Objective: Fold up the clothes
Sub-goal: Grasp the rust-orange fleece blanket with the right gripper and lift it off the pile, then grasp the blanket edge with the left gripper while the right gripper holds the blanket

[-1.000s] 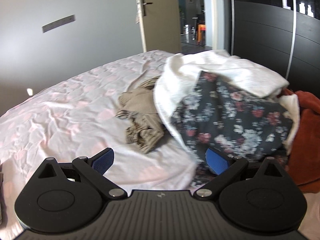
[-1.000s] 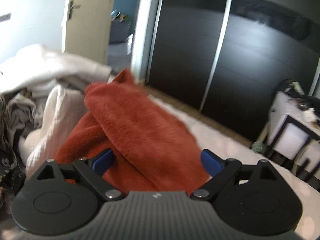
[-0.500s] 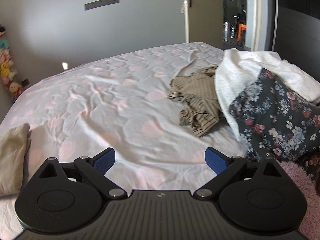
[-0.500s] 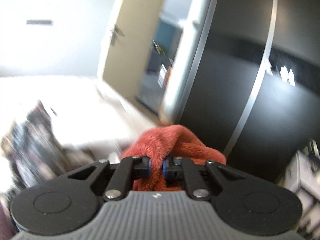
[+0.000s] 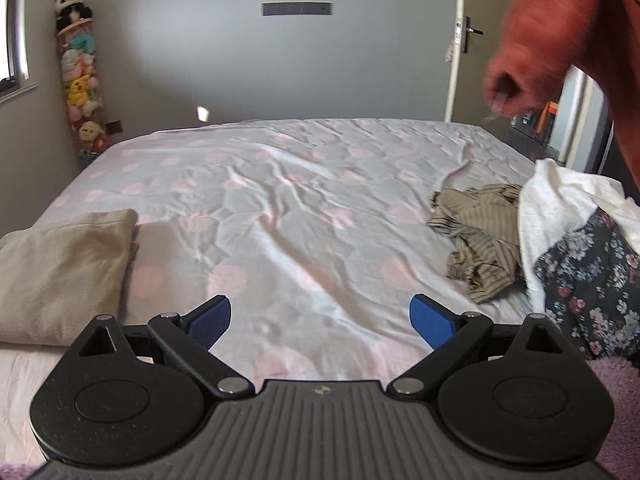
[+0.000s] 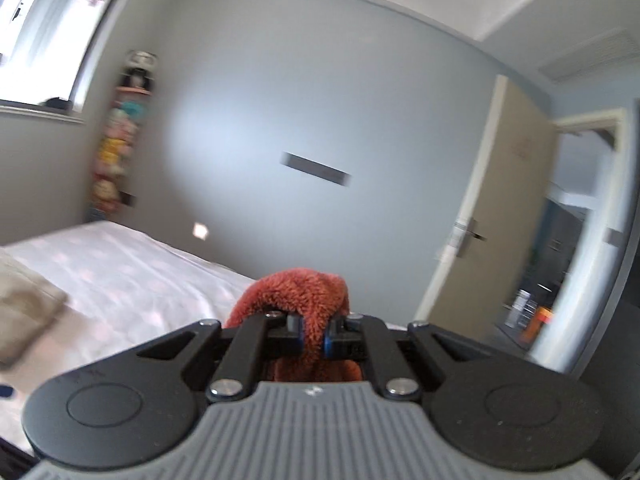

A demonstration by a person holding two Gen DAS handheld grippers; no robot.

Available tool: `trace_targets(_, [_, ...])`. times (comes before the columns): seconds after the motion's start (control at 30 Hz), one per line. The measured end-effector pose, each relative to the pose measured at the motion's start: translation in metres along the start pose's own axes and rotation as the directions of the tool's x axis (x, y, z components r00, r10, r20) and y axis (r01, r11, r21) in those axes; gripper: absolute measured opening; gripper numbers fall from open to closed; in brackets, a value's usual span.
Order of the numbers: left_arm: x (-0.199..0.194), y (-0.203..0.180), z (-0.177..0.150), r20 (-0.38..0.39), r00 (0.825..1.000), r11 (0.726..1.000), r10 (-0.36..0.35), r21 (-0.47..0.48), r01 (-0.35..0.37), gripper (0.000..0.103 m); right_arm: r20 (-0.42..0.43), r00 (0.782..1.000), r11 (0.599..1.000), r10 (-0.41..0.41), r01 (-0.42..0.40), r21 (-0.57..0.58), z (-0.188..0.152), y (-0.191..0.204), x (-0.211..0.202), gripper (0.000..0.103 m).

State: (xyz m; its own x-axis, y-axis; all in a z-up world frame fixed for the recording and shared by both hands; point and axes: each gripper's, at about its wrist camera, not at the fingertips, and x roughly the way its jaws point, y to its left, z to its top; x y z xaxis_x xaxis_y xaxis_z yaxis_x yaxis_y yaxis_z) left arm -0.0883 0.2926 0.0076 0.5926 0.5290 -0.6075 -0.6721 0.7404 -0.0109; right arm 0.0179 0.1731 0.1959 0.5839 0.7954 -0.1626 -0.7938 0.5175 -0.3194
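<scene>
Clothes: the rust fleece garment (image 6: 298,292) is off the heap now — a second ago it lay under spread right tongs (image 6: 312,338); now those are clamped on a fold and it hangs at 1 o'clock in the left view. Left tongs (image 5: 322,320) gape wide, empty, swung from the pile (image 5: 576,256) at 3 o'clock to bare bed (image 5: 280,184). First piece picked; spreading comes next, I judge.

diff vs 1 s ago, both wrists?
The right gripper went from open jaws to shut on the rust fleece garment and lifted it off the pile; it now hangs high in the left view. The left gripper swung away from the pile over the bed, jaws open and empty. The laundry pile is otherwise unchanged.
</scene>
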Motion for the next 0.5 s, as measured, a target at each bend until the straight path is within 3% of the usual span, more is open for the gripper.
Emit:
trace_targets(0.1, [-0.002, 0.020, -0.002, -0.003, 1.000, 0.999, 0.021, -0.024, -0.021, 0.098, 0.012, 0.992, 0.993, 0.122, -0.122, 0.001, 0.014, 0.046, 0.022, 0.009])
trace_targets(0.2, [0.001, 0.038, -0.006, -0.011, 0.999, 0.997, 0.054, -0.053, -0.054, 0.098, -0.064, 0.977, 0.978, 0.204, -0.201, 0.050, -0.001, 0.070, 0.050, 0.010])
trace_targets(0.33, [0.008, 0.050, -0.010, -0.033, 0.998, 0.996, 0.053, -0.071, -0.055, 0.098, -0.208, 0.952, 0.974, 0.225, -0.214, 0.075, -0.057, 0.069, 0.075, 0.017])
trace_targets(0.37, [0.010, 0.050, -0.011, -0.036, 0.998, 0.996, 0.053, -0.068, -0.055, 0.098, -0.245, 0.942, 0.973, 0.228, -0.216, 0.076, -0.071, 0.066, 0.080, 0.024])
trace_targets(0.5, [0.018, 0.048, -0.010, -0.050, 0.998, 0.997, 0.031, -0.070, -0.035, 0.098, -0.345, 0.913, 0.975, 0.217, -0.190, 0.111, -0.093, 0.065, 0.105, 0.028])
